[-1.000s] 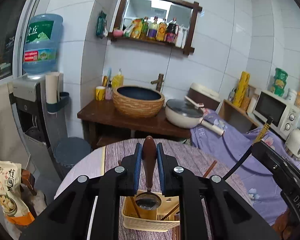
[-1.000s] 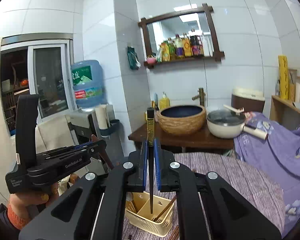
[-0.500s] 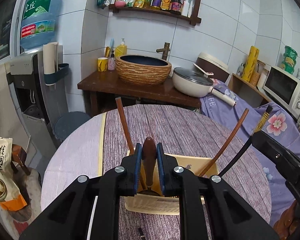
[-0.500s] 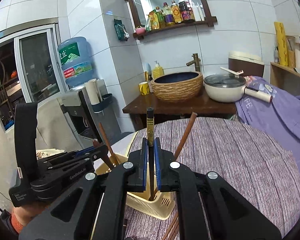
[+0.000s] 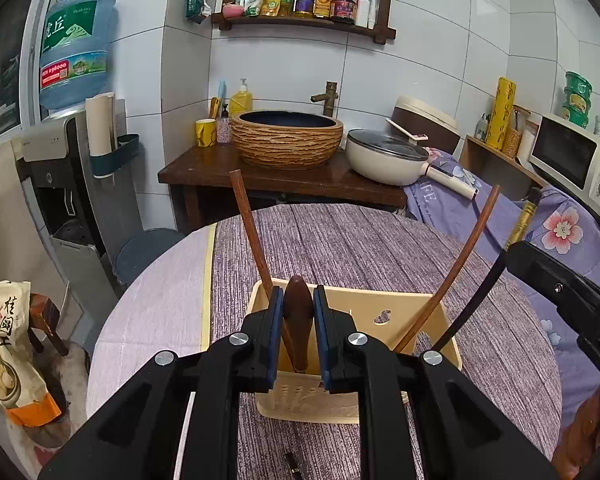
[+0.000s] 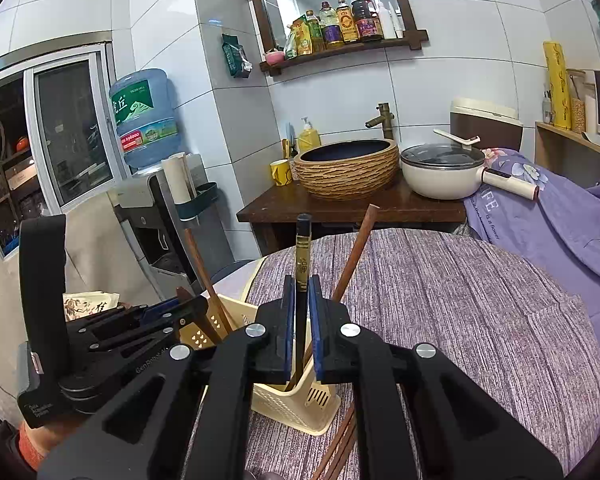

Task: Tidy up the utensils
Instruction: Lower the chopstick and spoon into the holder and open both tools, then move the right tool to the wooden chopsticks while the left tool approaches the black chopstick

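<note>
Left claw [image 5: 298, 334] grips wooden handle [image 5: 298, 316] over cream basket [image 5: 384, 314].

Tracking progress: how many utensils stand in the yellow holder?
4: one brown chopstick leaning left, one leaning right, a black chopstick in the right gripper, a wooden handle in the left gripper. Short ones may be hidden.

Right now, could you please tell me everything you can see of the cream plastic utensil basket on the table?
The cream plastic utensil basket is a rectangular open-topped box with slotted vents and small heart cut-outs in its walls. It stands upright on the purple striped tablecloth. Two brown wooden chopsticks lean inside it, and the left gripper holds a dark wooden handle over it.
</note>
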